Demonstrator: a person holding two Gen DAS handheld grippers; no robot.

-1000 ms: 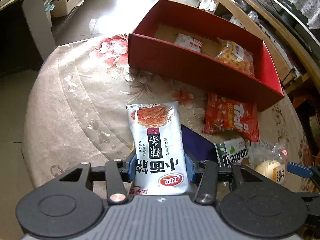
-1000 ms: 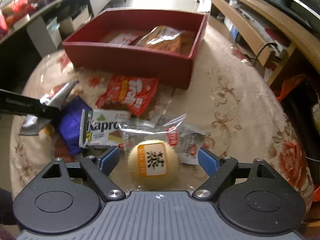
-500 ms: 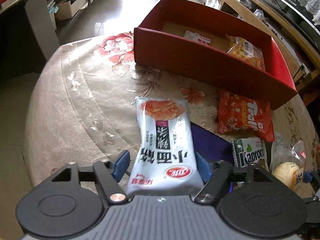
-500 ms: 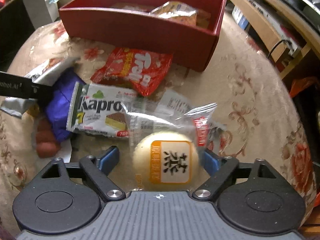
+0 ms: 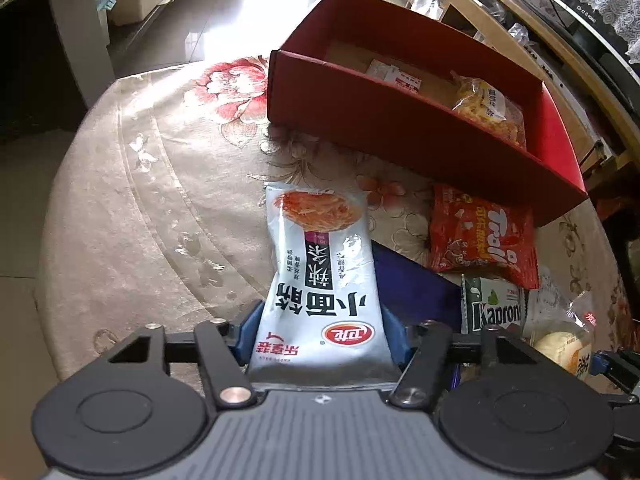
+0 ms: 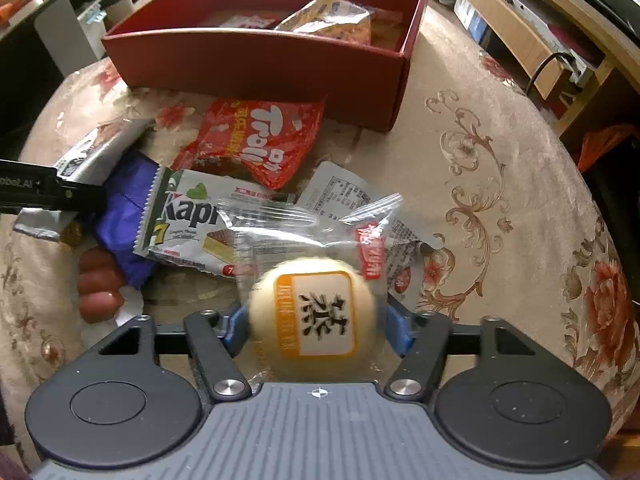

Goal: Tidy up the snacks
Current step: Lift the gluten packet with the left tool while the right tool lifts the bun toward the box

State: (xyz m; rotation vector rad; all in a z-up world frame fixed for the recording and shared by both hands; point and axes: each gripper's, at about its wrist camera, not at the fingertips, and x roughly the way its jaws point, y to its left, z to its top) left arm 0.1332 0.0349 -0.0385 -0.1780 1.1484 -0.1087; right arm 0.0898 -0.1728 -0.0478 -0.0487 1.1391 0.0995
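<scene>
Left tool [image 5: 320,336], just closing, pinches silver noodle packet [image 5: 320,276] lengthwise toward red box [image 5: 384,120] ahead; right tool [image 6: 316,332], just closing, clamps wrapped bun [image 6: 316,312] over desk [image 6: 500,200].

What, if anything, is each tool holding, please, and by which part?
The left tool grips the silver snack packet by its near end; the right tool grips the wrapped round bun across its sides.

Round table [image 6: 500,128] under beige floral cloth, bearing red box [image 6: 256,64], red Trolli bag [image 6: 256,140], Kapron cake pack [image 6: 188,216], purple packet [image 6: 124,208] and sausages [image 6: 98,284] near together.
</scene>
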